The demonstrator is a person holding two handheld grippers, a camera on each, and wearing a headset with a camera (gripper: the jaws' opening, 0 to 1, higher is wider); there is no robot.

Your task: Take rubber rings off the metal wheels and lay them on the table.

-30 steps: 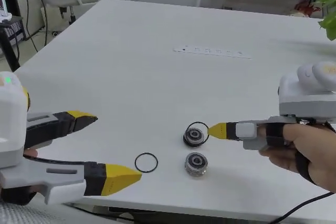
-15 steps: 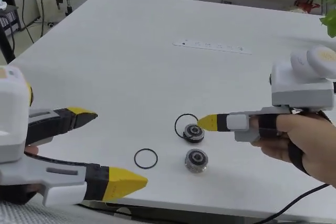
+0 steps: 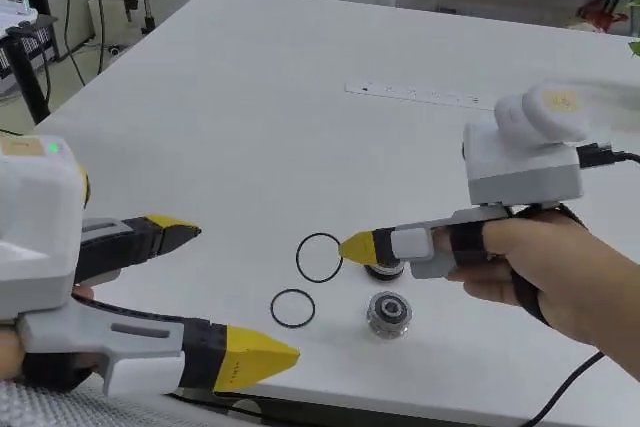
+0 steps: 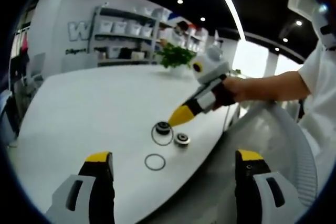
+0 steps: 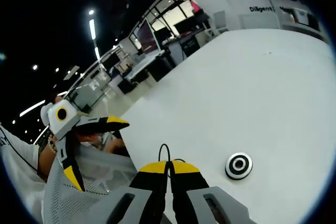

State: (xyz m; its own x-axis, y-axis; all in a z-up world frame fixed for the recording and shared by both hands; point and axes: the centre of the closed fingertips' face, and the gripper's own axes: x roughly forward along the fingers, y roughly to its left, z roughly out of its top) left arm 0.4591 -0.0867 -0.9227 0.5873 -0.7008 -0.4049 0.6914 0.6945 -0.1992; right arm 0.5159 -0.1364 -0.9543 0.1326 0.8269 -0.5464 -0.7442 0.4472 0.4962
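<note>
Our left gripper point(image 4: 173, 156) gapes wide; our right gripper point(image 4: 176, 119) touches a rubber ring point(image 4: 161, 144) near the edge of the table point(image 4: 79, 108).

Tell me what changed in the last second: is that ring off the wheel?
The right gripper, shut on the rubber ring, has drawn it leftward off the far wheel; it looks clear. The near wheel, the loose ring and the open left gripper stayed as they were.
</note>
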